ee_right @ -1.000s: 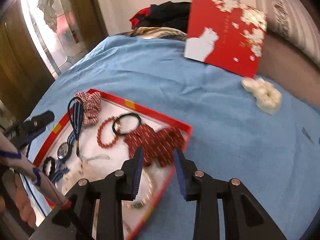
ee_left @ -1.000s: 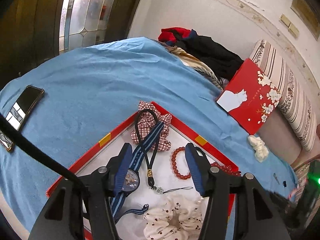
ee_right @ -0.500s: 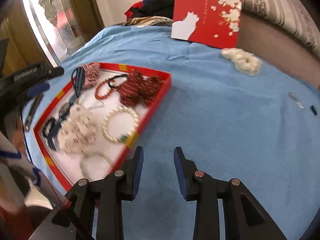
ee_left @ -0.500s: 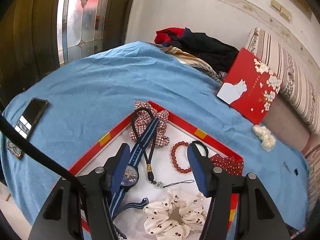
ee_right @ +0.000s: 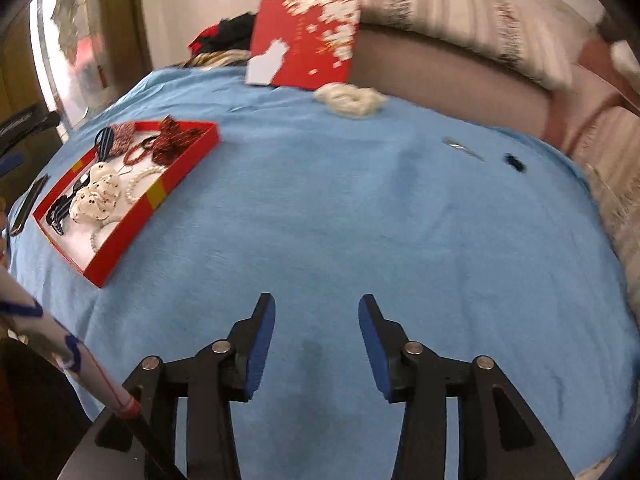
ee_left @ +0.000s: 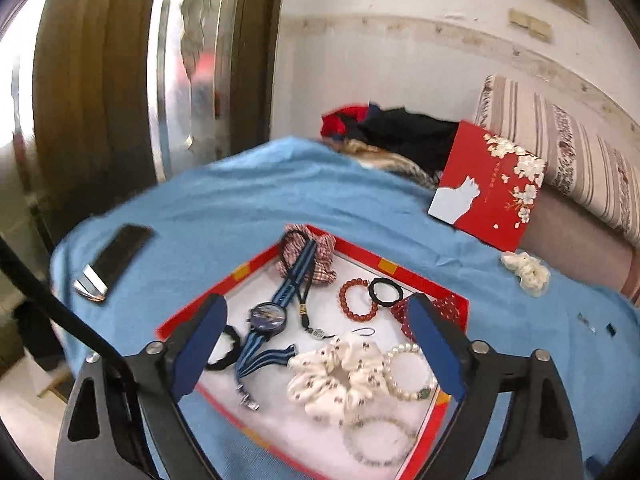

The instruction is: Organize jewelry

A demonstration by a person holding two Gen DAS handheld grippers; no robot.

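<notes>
A red tray (ee_left: pixel 384 266) on the blue blanket holds a blue-strapped watch (ee_left: pixel 267 316), a red bead bracelet (ee_left: pixel 348 304), a pearl bracelet (ee_left: pixel 394 354), a white dotted scrunchie (ee_left: pixel 340 376) and other pieces. My left gripper (ee_left: pixel 316 302) hovers over the tray's near half. Its jaws are opening wide and press on nothing. A fluffy white scrunchie (ee_right: pixel 352 98) lies loose on the blanket beside the red lid (ee_right: pixel 304 44). My right gripper (ee_right: pixel 316 301) is over bare blanket, well right of the tray (ee_right: pixel 132 236). Its jaws are opening with nothing between them.
A phone (ee_left: pixel 116 260) lies on the blanket left of the tray. A metal hair clip (ee_right: pixel 460 148) and a small black piece (ee_right: pixel 514 162) lie at the far right. Piled clothes (ee_left: pixel 400 136) and a striped cushion (ee_left: pixel 580 160) sit behind. The blanket drops off at the near edge.
The left gripper has drawn back and up from the tray and its jaws have spread wide. The right gripper has swung right, away from the tray, and has opened somewhat.
</notes>
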